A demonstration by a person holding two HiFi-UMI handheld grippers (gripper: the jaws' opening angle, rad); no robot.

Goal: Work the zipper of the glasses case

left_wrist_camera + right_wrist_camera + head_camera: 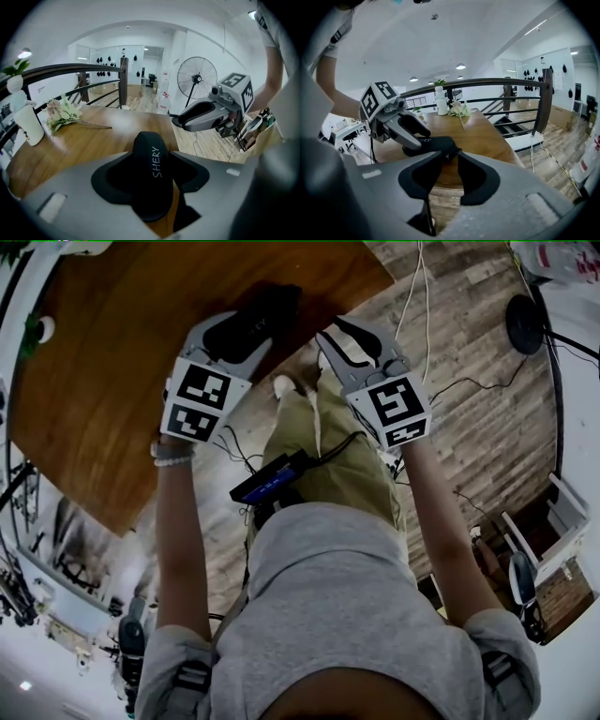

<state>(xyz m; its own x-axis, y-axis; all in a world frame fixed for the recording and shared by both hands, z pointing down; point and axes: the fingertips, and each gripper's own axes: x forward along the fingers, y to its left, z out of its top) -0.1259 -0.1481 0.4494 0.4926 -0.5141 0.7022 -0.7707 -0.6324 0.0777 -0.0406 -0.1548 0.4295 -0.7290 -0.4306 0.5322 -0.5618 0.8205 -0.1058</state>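
The black glasses case (pixel 264 313) lies on the wooden table (pixel 112 381) close to its near edge. In the left gripper view the case (pixel 151 183), printed with white letters, sits lengthwise between the wide jaws of my left gripper (pixel 151 157); the jaws are open around it. My right gripper (pixel 330 331) hovers just off the table edge, pointing at the case's end (pixel 438 143). Its jaws (pixel 450 161) are open with nothing between them. The case's end with a small zipper tab is just ahead of the tips. Each gripper shows in the other's view: left (pixel 393 124), right (pixel 206 115).
A bunch of flowers (pixel 63 112) and a white bottle (pixel 26 123) stand at the table's far side, by a dark railing (pixel 124 79). A floor fan (pixel 197 77) stands beyond the table corner. Cables (pixel 422 296) run over the wood floor beside the person's legs.
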